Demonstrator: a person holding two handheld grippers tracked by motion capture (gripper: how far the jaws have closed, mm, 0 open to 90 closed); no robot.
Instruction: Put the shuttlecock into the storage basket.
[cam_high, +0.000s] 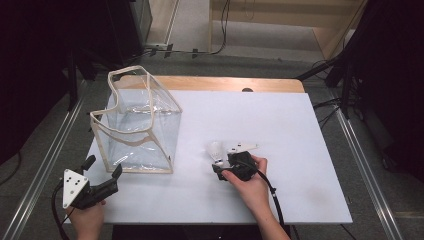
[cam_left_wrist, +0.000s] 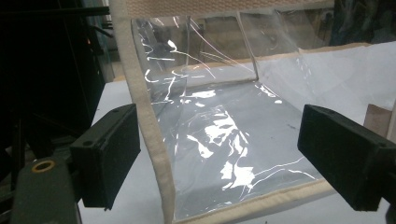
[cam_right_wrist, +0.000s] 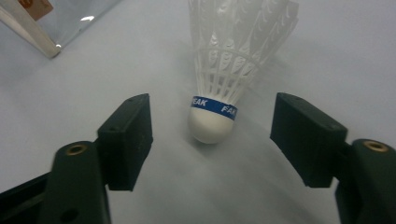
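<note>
A white feathered shuttlecock (cam_right_wrist: 219, 93) with a blue band around its rounded cork is seen lying on the white table (cam_high: 300, 130), near the middle of the front half, its cork turned toward the right gripper (cam_right_wrist: 212, 135). The cork is placed between that gripper's two black fingers (cam_right_wrist: 128, 140), which are spread apart with a gap left on each side, so that nothing is pressed or grasped. In the high view the right gripper (cam_high: 231, 167) is held low over the table by the right hand (cam_high: 250, 185), with the shuttlecock (cam_high: 216, 150) just beyond it. A clear plastic bag (cam_high: 137, 125) with cream fabric edging is stood upright on the left part of the table, well apart from the shuttlecock, its mouth open at the top. The left gripper (cam_high: 102, 172) is held at the table's front left corner, just beside the bag, its fingers (cam_left_wrist: 109, 154) released and wide, with the bag's trimmed edge (cam_left_wrist: 149, 130) seen between them but untouched.
</note>
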